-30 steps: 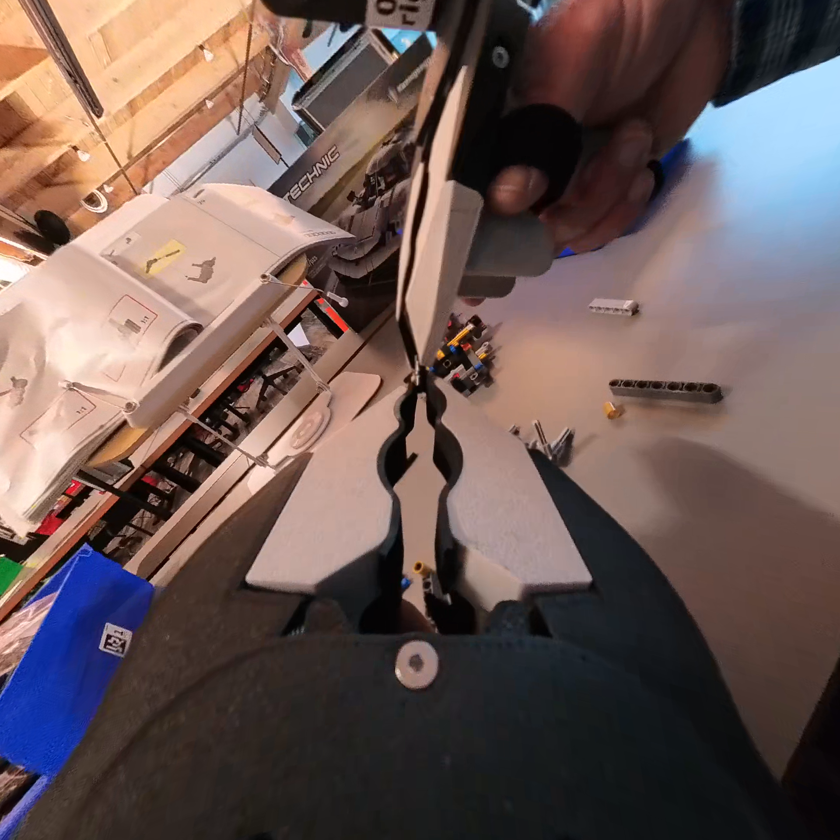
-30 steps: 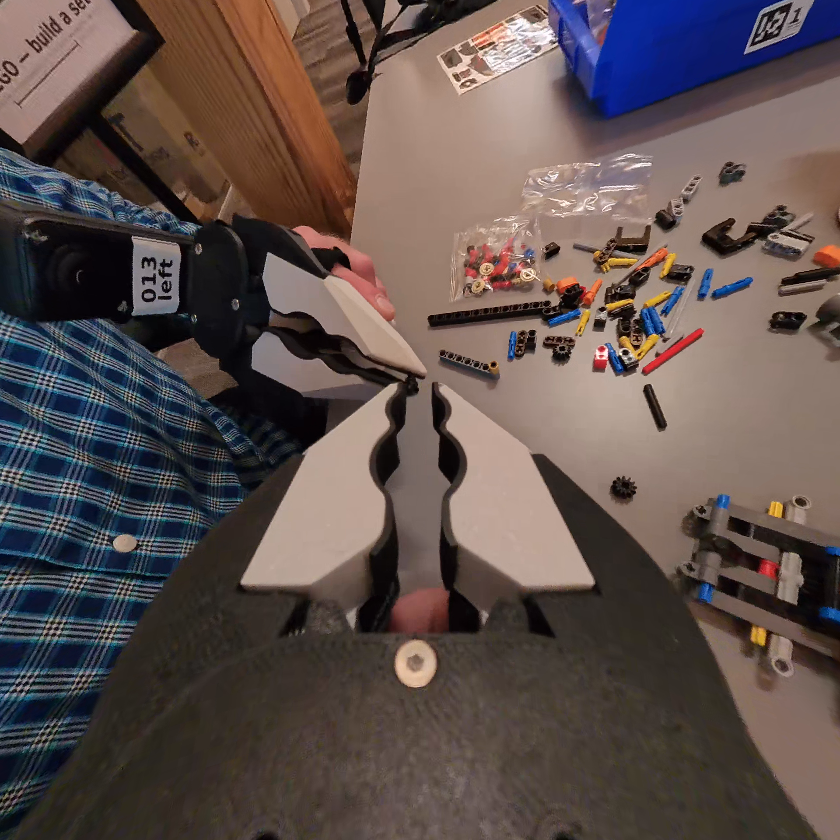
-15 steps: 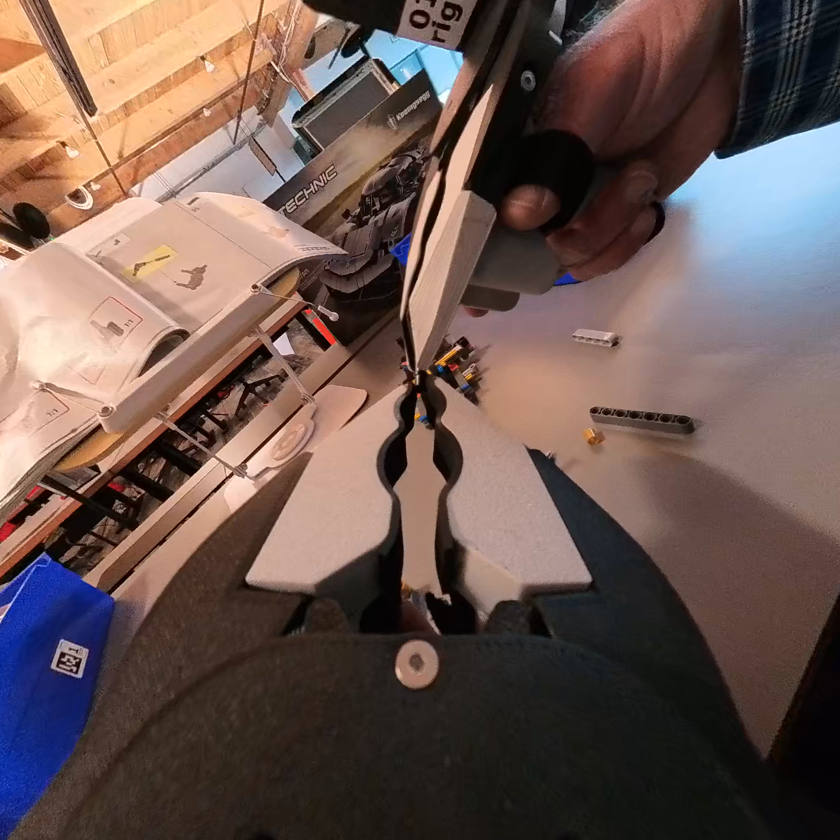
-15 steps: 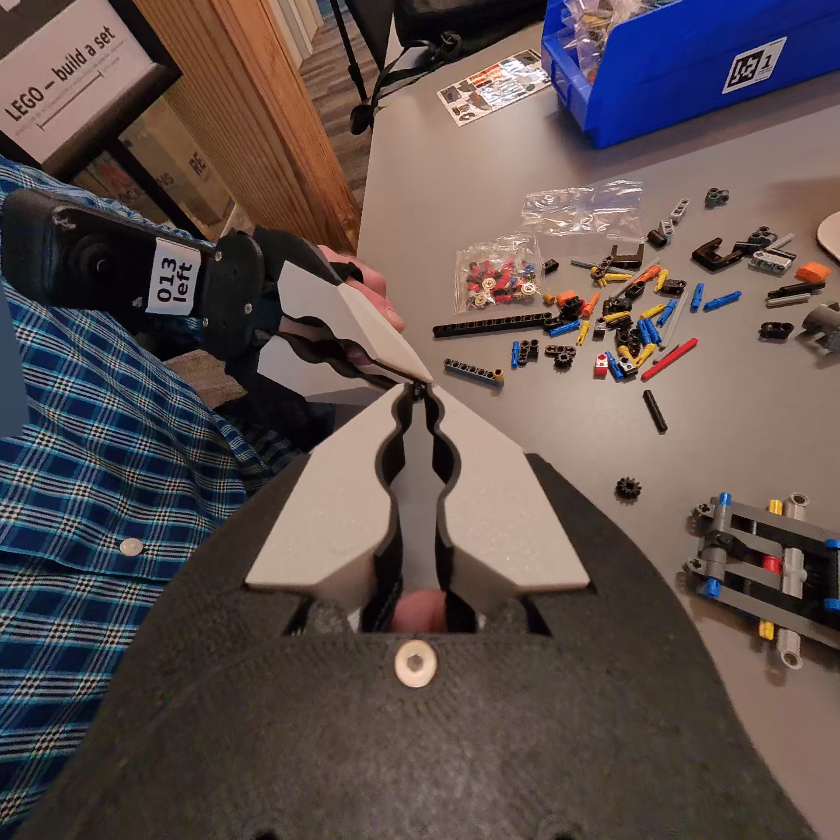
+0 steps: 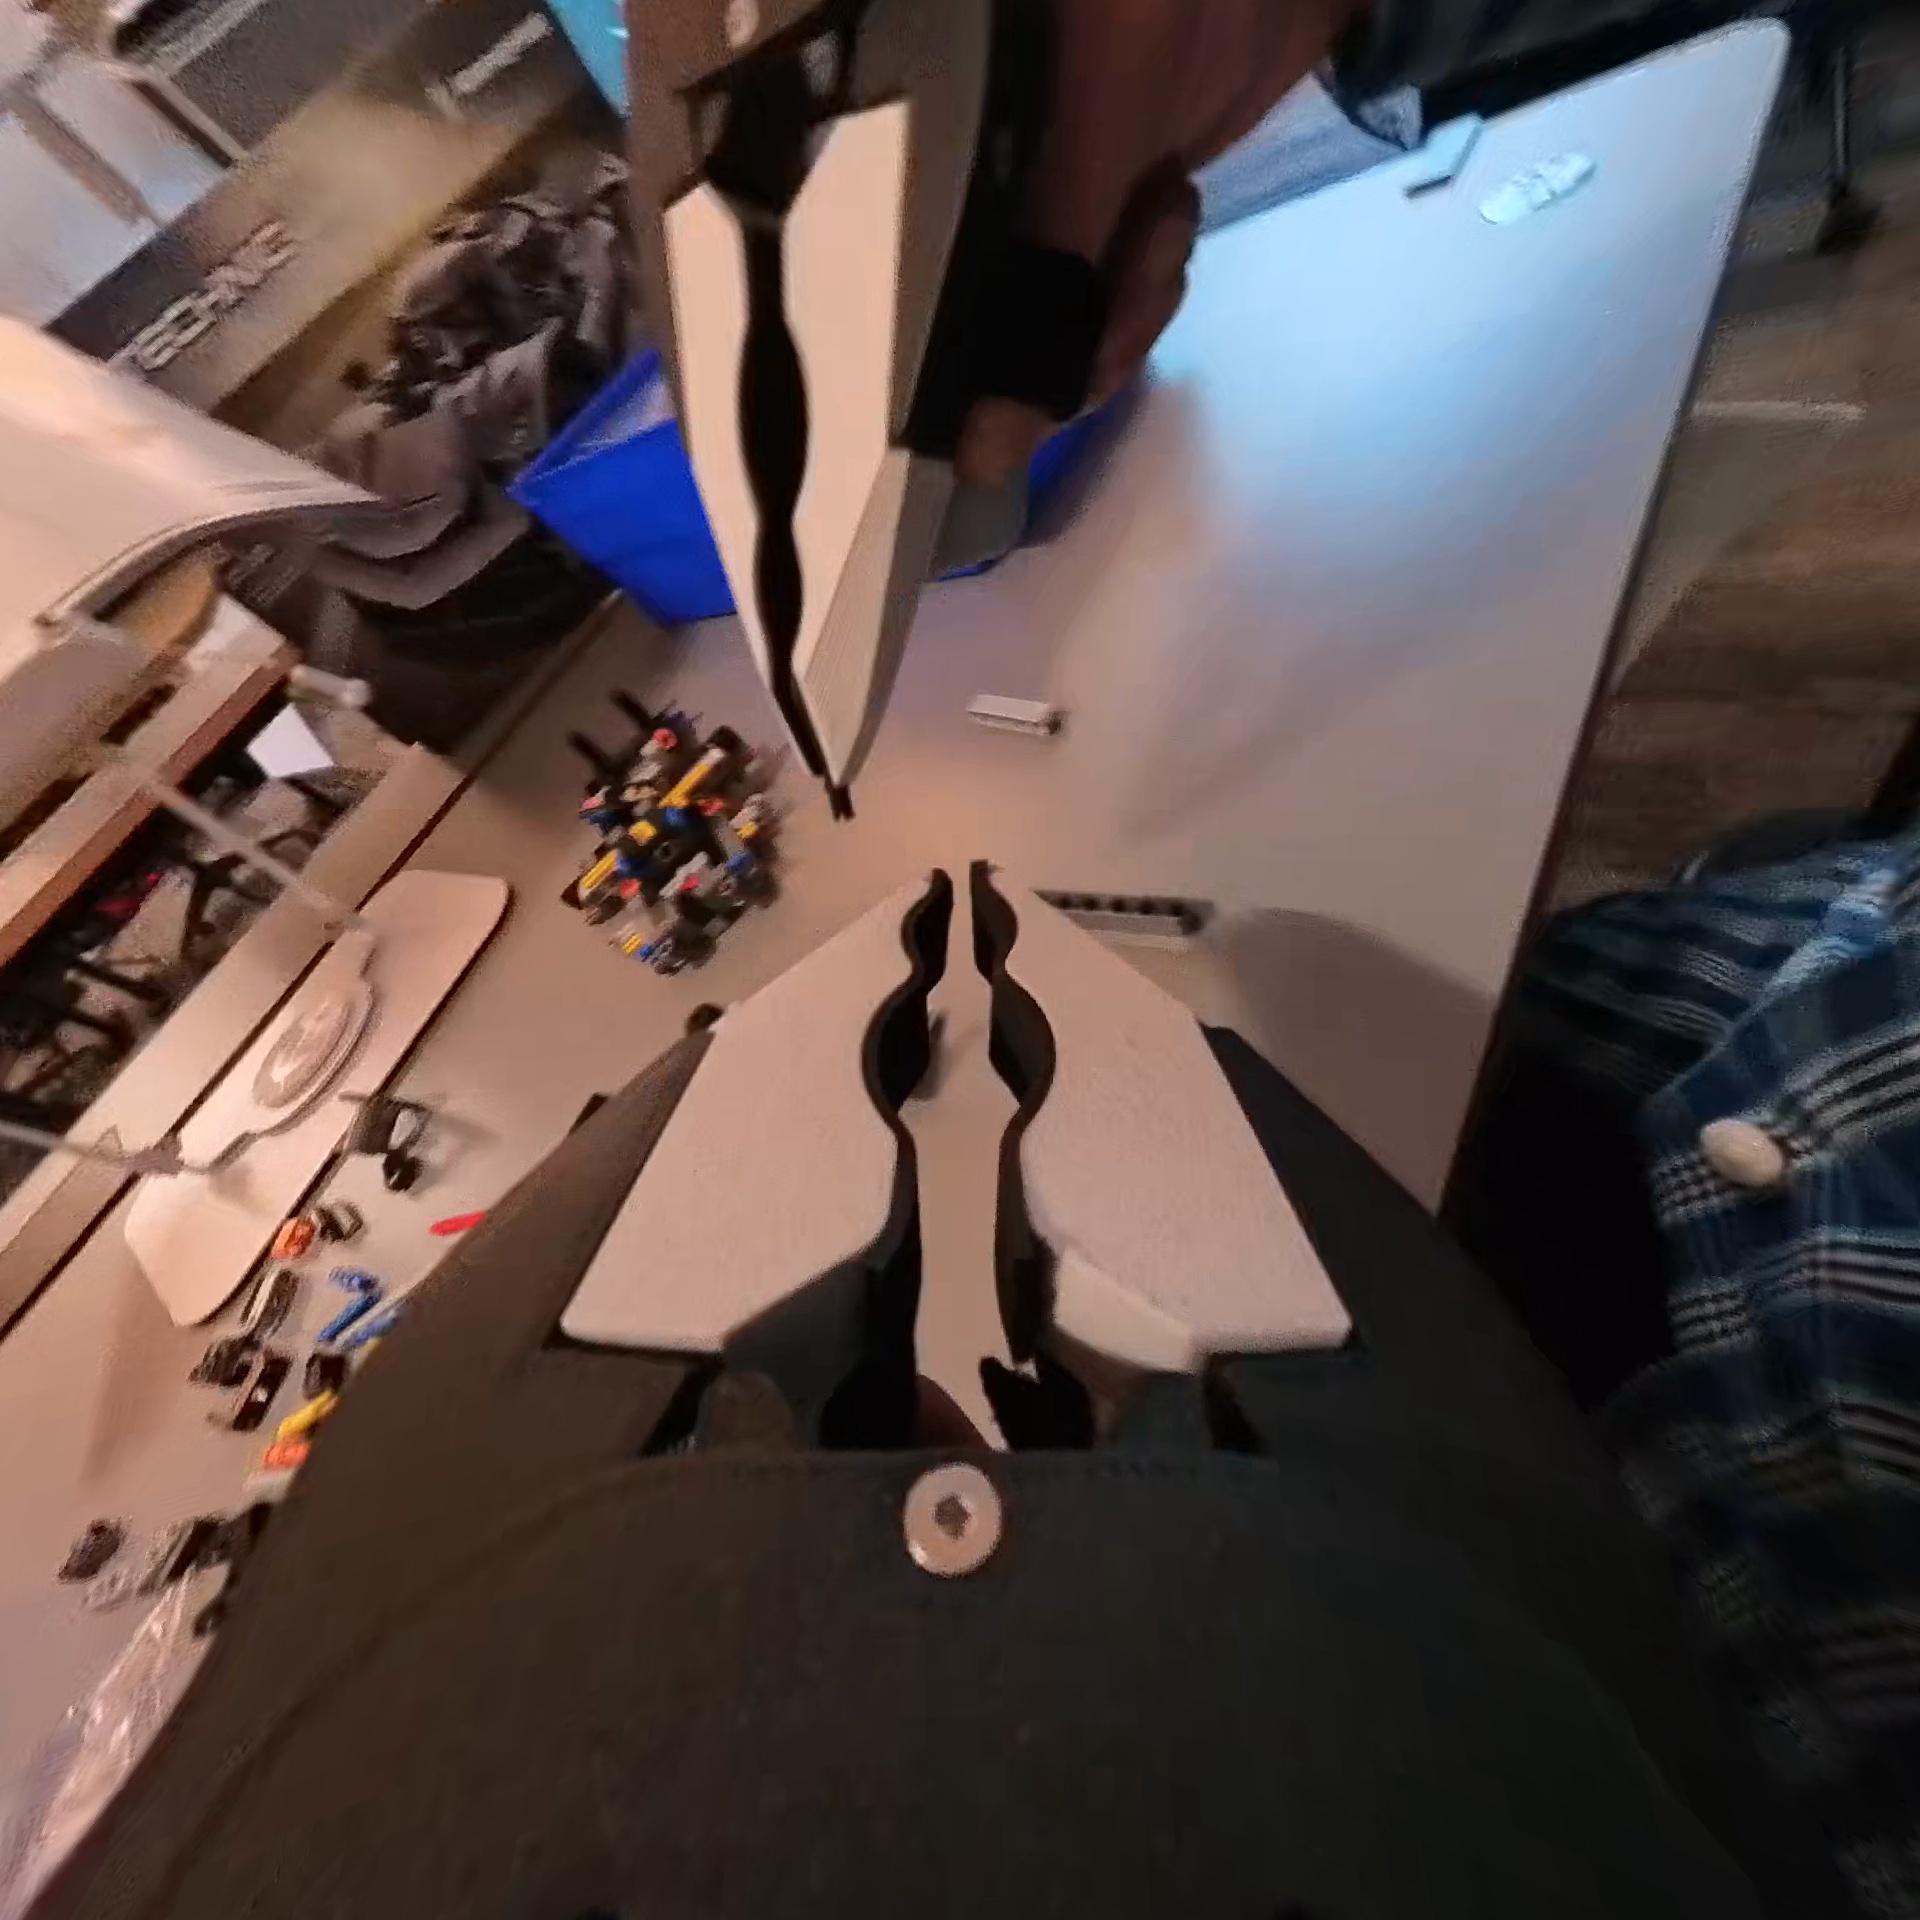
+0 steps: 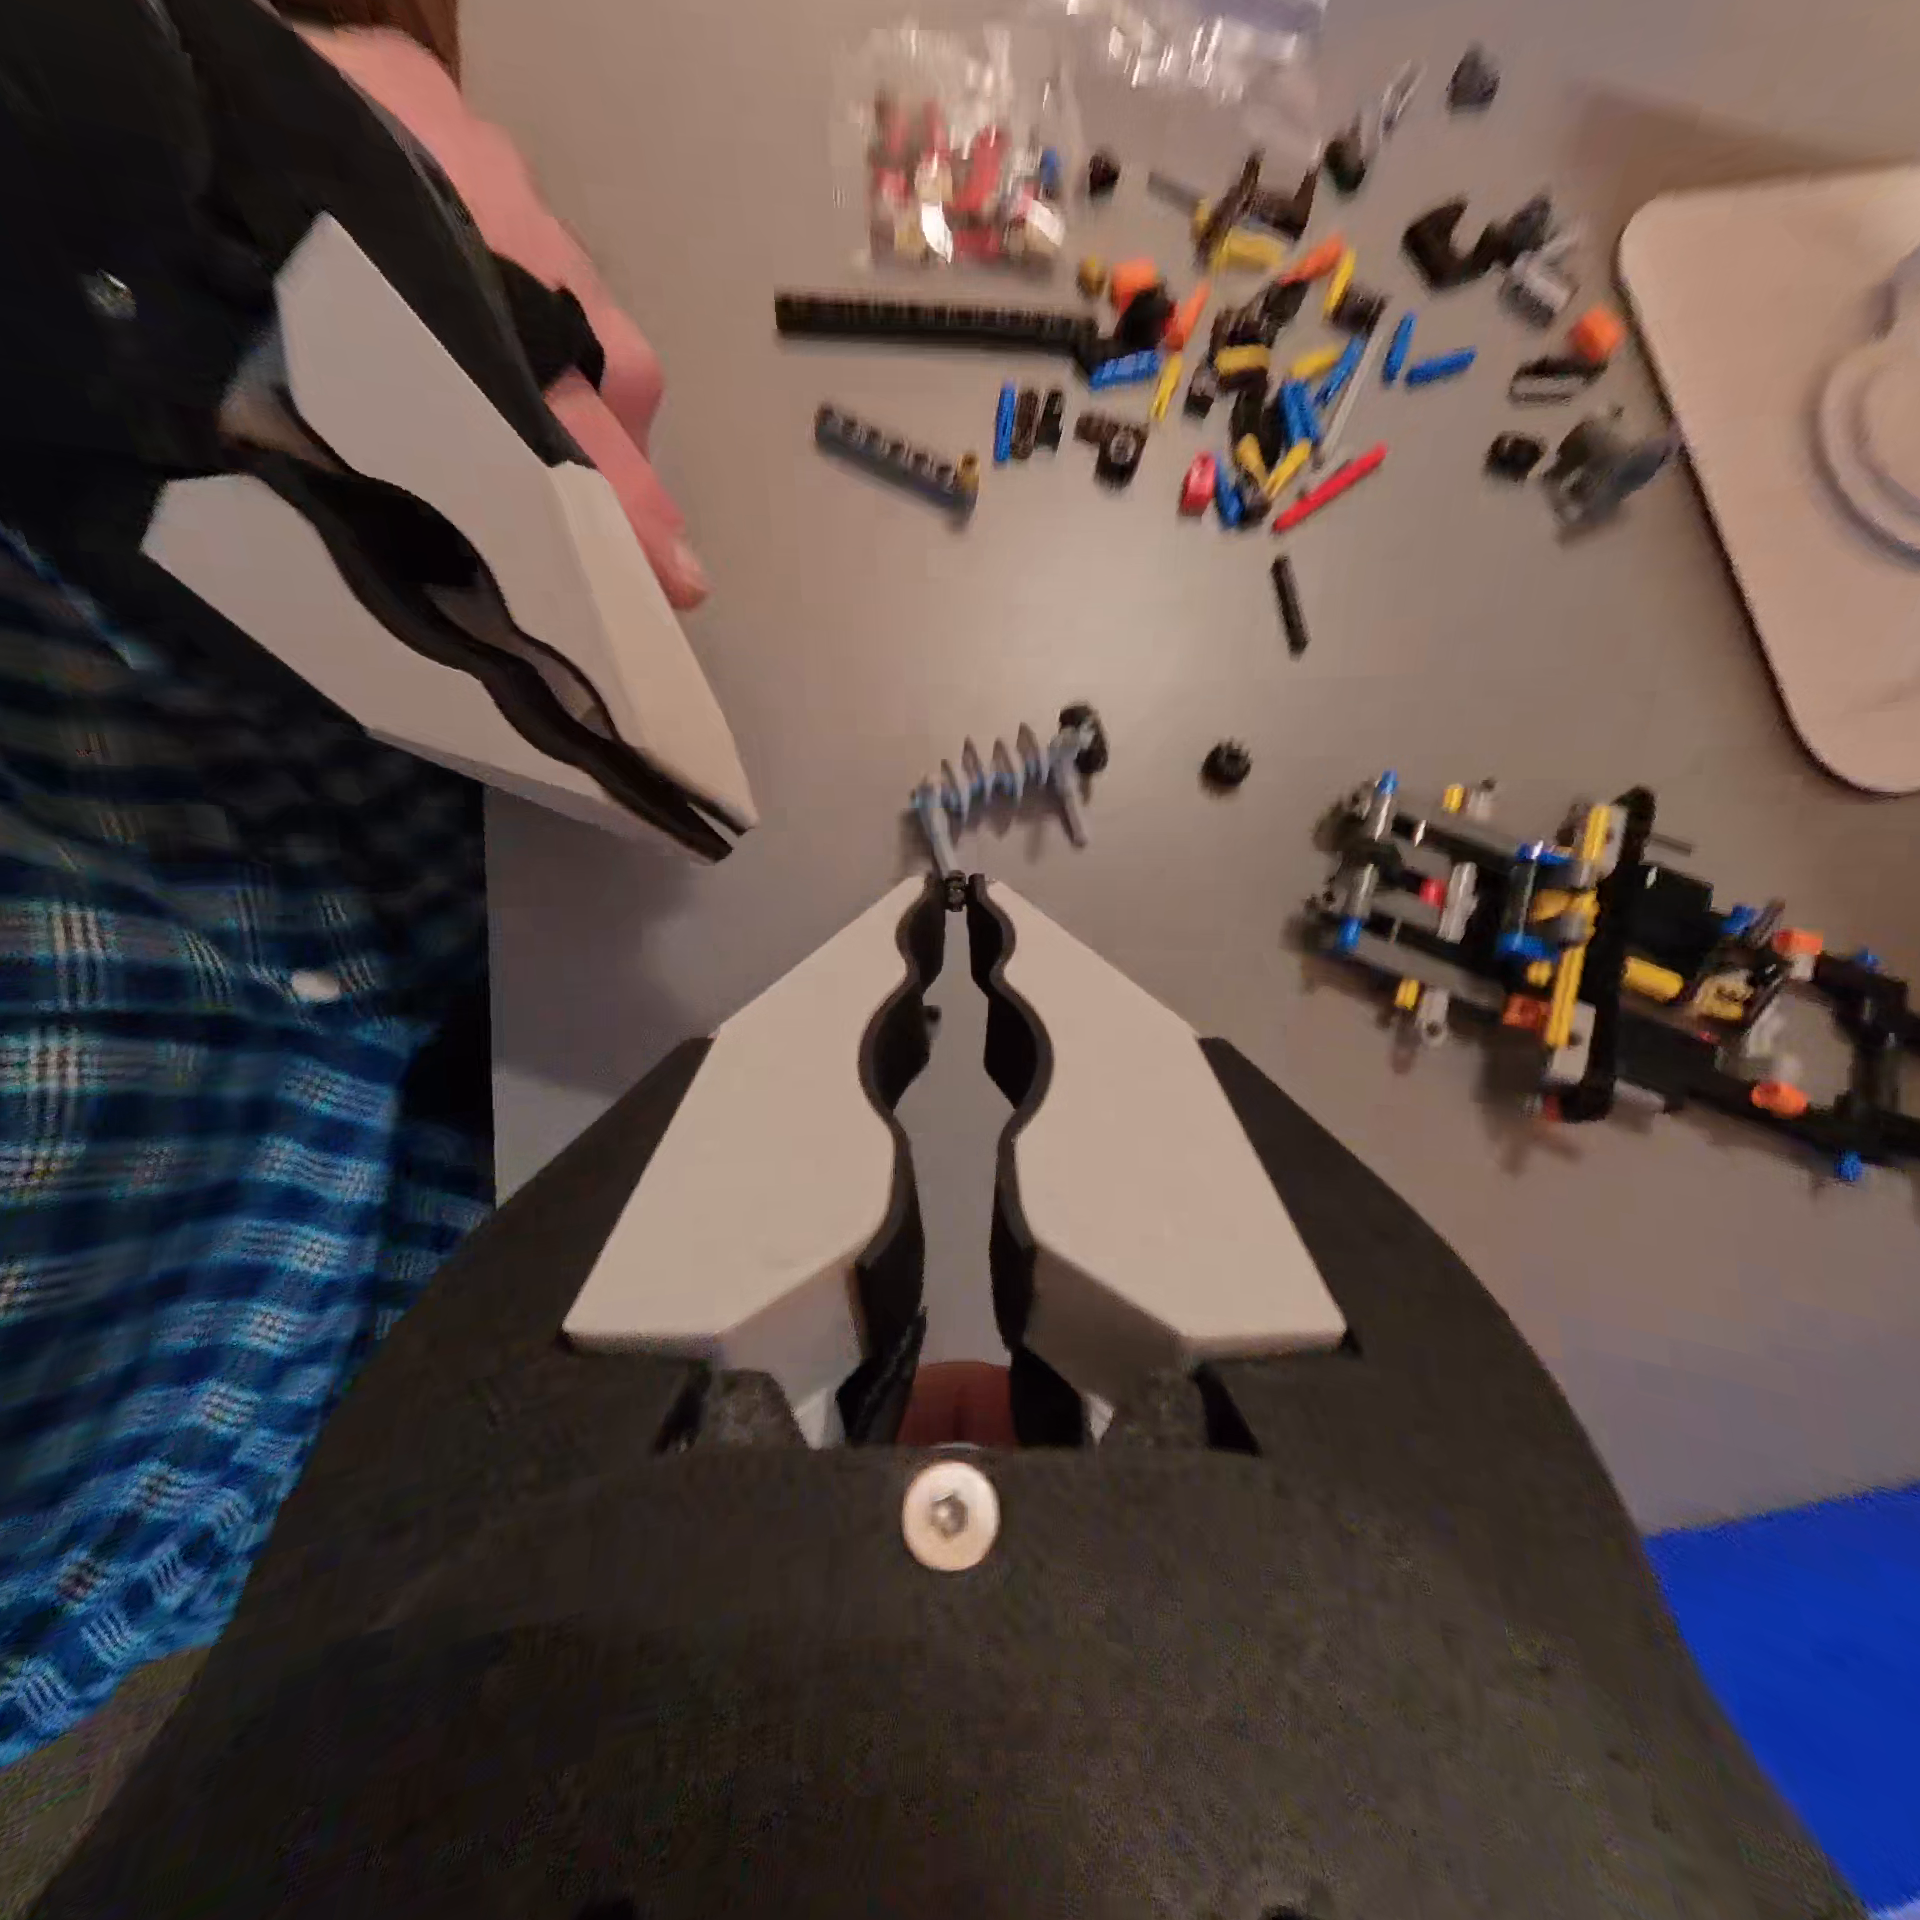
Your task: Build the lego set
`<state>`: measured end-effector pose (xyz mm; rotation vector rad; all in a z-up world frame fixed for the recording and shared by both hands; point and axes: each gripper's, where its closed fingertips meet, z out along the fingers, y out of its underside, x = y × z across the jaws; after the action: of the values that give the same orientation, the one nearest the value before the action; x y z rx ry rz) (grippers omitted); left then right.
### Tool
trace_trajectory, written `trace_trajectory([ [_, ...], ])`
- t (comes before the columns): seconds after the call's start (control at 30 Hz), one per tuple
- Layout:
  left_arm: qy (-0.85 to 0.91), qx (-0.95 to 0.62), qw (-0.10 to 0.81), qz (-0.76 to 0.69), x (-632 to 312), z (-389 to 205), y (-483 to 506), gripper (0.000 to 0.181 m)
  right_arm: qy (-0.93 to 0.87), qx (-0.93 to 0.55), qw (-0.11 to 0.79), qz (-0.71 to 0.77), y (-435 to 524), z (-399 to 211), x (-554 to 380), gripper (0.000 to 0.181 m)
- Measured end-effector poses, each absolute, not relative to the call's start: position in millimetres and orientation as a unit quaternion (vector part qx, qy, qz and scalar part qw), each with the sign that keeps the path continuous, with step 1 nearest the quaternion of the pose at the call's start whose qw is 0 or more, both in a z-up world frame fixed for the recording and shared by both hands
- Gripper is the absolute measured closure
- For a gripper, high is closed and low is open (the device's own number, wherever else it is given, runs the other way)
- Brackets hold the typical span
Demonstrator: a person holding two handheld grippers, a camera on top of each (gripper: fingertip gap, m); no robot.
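The right hand-held gripper (image 6: pixel 951 883) pinches a tiny black piece (image 6: pixel 952 891) at its very tips, up above the surface (image 6: pixel 935 644). The left hand-held gripper (image 5: pixel 952 883) is open just a crack and holds nothing. The piece could slip and bounce into the loose parts (image 6: pixel 1247 364), because the grip is so small.

- Two tongs are mine: the left tongs (image 5: pixel 951 881) and the right tongs (image 6: pixel 951 883).
- One tiny black piece (image 6: pixel 951 891) sits in my right tips.
- One part-built chassis (image 6: pixel 1600 966) lies on my bench (image 6: pixel 852 644).
- One long black beam (image 6: pixel 925 320).
- One red axle (image 6: pixel 1332 486).
- One small black gear (image 6: pixel 1226 766).
- One bag of small parts (image 6: pixel 961 192).
- Loose pieces are too blurred for me to count.
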<state>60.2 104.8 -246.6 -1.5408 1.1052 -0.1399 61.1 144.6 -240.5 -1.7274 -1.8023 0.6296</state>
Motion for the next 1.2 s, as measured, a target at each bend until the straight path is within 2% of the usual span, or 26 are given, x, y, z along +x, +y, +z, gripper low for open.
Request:
trace_trajectory([
  [0.17, 0.537, -0.658, 0.525, -0.058, 89, -280, 104, 0.181, -0.697, -0.652, 0.249, 0.164, 142, -282, 80, 0.180],
  [0.47, 0.571, -0.688, 0.444, -0.055, 97, -308, 116, 0.181, -0.703, -0.654, 0.233, 0.155, 143, -297, 81, 0.180],
  [1.2, 0.567, -0.695, 0.437, -0.067, 100, -309, 117, 0.181, -0.746, -0.633, 0.168, 0.120, 142, -303, 80, 0.180],
])
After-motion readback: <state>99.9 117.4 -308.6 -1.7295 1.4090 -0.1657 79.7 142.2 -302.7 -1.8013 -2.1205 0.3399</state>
